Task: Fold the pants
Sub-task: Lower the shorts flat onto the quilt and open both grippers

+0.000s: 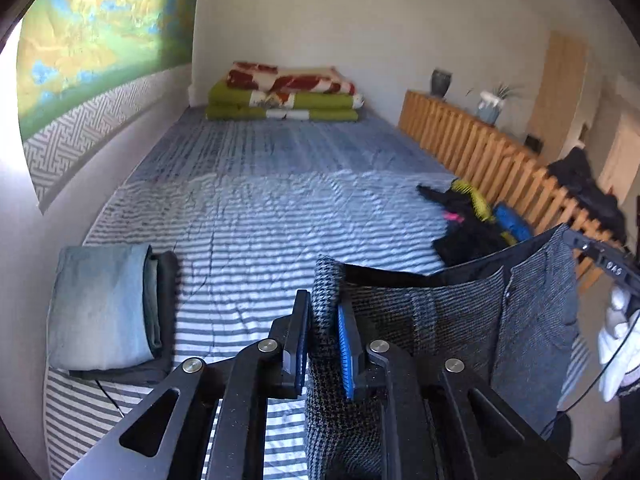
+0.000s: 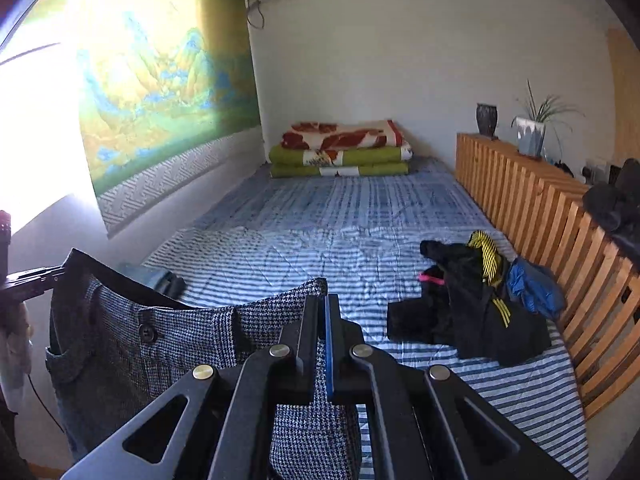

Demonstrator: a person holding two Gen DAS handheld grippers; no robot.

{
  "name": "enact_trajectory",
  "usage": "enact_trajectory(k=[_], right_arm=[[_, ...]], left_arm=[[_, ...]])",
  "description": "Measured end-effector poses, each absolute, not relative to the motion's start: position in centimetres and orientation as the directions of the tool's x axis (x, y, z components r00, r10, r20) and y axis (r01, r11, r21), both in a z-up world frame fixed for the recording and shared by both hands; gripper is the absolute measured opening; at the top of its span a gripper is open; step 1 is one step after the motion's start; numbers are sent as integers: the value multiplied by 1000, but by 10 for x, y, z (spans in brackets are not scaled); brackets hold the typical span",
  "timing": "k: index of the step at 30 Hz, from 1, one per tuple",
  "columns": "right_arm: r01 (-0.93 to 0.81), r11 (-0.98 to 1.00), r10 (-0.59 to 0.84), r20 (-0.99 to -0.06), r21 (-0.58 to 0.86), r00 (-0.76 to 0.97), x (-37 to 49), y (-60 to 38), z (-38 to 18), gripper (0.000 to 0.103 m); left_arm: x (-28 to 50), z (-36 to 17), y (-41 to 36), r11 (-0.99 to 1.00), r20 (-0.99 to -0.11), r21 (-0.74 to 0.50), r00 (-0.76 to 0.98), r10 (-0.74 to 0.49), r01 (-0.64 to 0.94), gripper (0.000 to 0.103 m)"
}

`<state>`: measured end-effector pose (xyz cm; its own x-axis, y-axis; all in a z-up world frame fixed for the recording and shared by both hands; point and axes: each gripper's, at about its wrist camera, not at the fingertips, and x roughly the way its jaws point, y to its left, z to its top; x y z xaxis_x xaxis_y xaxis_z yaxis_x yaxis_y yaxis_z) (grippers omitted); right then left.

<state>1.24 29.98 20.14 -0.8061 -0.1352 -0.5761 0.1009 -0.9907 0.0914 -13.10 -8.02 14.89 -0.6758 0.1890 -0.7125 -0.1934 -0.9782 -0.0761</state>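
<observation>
Grey houndstooth pants (image 1: pixel 480 320) hang in the air above the striped bed, held by the waistband at both ends. My left gripper (image 1: pixel 324 308) is shut on one waistband corner, with cloth bunched between its black and blue pads. My right gripper (image 2: pixel 322 312) is shut on the other corner of the pants (image 2: pixel 160 344). In the left wrist view the right gripper (image 1: pixel 600 256) appears at the far right edge. In the right wrist view the left gripper (image 2: pixel 28 280) shows at the far left edge. The button and a pocket face the right wrist camera. The legs drop out of view below.
The blue-and-white striped bed (image 1: pixel 260 200) stretches ahead. Folded blue and dark clothes (image 1: pixel 104 304) are stacked at its left edge. A heap of black, yellow and blue garments (image 2: pixel 480 300) lies on the right by a wooden slatted rail (image 2: pixel 540 216). Folded quilts (image 2: pixel 340 152) sit at the far end.
</observation>
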Motion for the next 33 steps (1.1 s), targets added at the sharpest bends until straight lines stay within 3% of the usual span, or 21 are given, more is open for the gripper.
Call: enact_trajectory(k=[2,4,6,8,10,13,17,18,20,22,27,29,33], right_arm=[[108,-992,-125,-678,67,-724,-38,297,151,6],[91,-990,-144,-769,111,-623,-75,306,105,16],[78,-988,-154,-802,134,-577,-94,319,69,21],[75,-986,-165,-835,148,-526,-103,330,37,27],[61,-981,-190,-861,183,-471,-108,340,9,36],[36,-977,-205,-881,210,-425,-110,354,-21,38],[-1,-965,-240,-885,262,-400,-119,366,-47,49],[-8,-962,-247,-884,273,-397,-121,368,-49,49],[-11,-958,-259,-883,286,-392,-123,366,-54,49],[-10,-959,-258,-884,285,-391,-125,365,-56,49],[18,-955,-278,-871,296,-406,-125,361,-44,50],[39,-951,-294,-859,307,-419,-127,358,-40,56],[50,-931,-351,-853,361,-386,-142,344,-54,58]], left_arm=[[-170,96,-87,-993,-767,-39,-634,99,-108,24],[-191,54,-96,-991,-794,-96,-594,131,-89,25],[-207,14,-105,-987,-823,-135,-546,158,-82,32],[-216,-21,-107,-985,-854,-148,-491,174,-91,49],[-224,-50,-108,-985,-875,-156,-451,175,-79,56],[-233,-75,-104,-982,-883,-174,-431,188,-73,56],[-237,-82,-88,-980,-885,-166,-422,196,-107,56],[-239,-84,-82,-982,-888,-148,-420,184,-118,56],[-239,-87,-74,-984,-896,-123,-411,167,-133,19],[-238,-90,-71,-984,-898,-123,-408,164,-127,13],[-235,-71,-111,-959,-856,-269,-434,281,-90,11],[-243,-78,-133,-946,-858,-323,-412,307,-32,11],[-247,-93,-129,-952,-869,-305,-398,293,-36,11]])
